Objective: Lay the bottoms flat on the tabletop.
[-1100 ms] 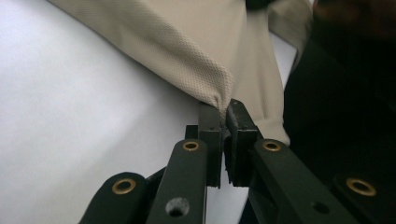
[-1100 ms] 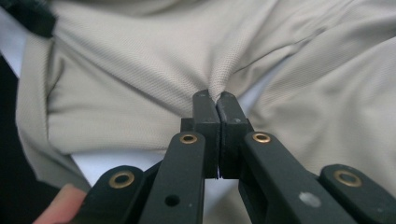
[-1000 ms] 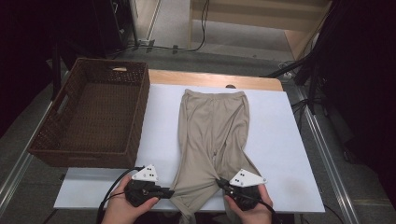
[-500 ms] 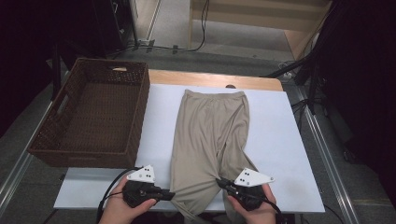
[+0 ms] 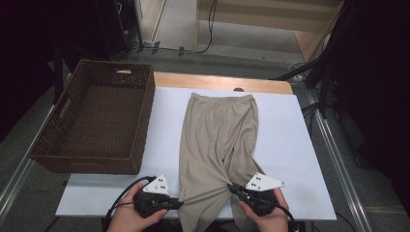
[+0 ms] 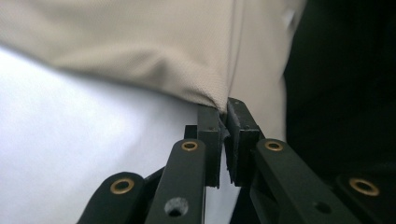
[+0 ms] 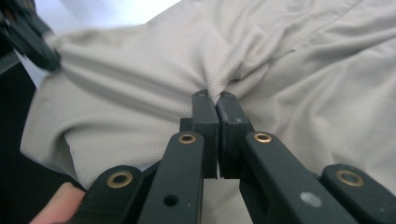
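Observation:
A pair of beige trousers (image 5: 217, 140) lies lengthwise on the white table top (image 5: 290, 140), waistband at the far end, leg ends hanging over the near edge. My left gripper (image 5: 178, 203) is shut on the left edge of the left trouser leg; in the left gripper view the cloth (image 6: 140, 46) is pinched between the jaws of my left gripper (image 6: 224, 119). My right gripper (image 5: 232, 187) is shut on a pinch of fabric near the inner side of the legs. In the right gripper view the trousers (image 7: 280, 60) bunch up at the closed tips of my right gripper (image 7: 218, 100).
A dark brown wicker basket (image 5: 94, 118) stands on the left side of the table, with nothing visible in it. A wooden strip (image 5: 217, 82) runs along the far table edge. Cables and dark equipment lie on the floor beyond. The other gripper (image 7: 28, 35) appears at top left of the right gripper view.
Both grippers have slid slightly toward the near edge, pulling the lower legs of the trousers with them. Both stay shut on the cloth.

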{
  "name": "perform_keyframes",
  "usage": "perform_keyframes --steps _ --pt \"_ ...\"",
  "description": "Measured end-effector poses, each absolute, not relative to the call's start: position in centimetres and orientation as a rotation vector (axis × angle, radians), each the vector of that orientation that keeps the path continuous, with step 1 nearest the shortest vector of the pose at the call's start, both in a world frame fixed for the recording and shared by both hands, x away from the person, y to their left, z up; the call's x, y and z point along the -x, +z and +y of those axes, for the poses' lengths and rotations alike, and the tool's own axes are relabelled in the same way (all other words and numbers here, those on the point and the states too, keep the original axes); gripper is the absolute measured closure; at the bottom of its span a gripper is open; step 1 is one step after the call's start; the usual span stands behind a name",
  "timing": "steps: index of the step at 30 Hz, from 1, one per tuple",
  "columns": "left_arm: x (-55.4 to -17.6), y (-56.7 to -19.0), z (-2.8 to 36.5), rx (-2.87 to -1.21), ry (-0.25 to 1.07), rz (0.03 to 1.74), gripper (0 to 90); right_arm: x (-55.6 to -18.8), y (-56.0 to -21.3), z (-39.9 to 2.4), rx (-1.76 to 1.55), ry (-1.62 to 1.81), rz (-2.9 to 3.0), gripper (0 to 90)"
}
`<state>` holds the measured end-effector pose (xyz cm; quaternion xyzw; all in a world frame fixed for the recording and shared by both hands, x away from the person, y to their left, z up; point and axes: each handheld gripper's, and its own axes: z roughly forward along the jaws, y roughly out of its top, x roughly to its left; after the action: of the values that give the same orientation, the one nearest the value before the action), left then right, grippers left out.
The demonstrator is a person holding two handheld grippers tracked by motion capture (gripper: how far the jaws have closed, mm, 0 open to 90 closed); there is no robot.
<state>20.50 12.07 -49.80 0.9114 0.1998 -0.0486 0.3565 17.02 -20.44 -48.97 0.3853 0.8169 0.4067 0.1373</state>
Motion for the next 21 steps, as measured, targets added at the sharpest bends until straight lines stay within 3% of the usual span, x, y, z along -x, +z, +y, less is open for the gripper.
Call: perform_keyframes --steps 9,18,21 --pt "-21.4 -48.8 15.3 -2.297 -0.11 0.602 89.7 -16.8 -49.5 -19.3 -1.101 1.2 2.401 86.5" --pt "-20.8 -48.5 16.2 -2.341 -0.148 0.48 90.0 -16.8 -49.8 -18.7 -1.079 1.189 2.435 85.6" --pt "-20.5 -48.5 16.9 -2.32 -0.165 0.417 90.0 -16.6 -50.3 -18.8 -1.09 1.18 2.442 79.0"
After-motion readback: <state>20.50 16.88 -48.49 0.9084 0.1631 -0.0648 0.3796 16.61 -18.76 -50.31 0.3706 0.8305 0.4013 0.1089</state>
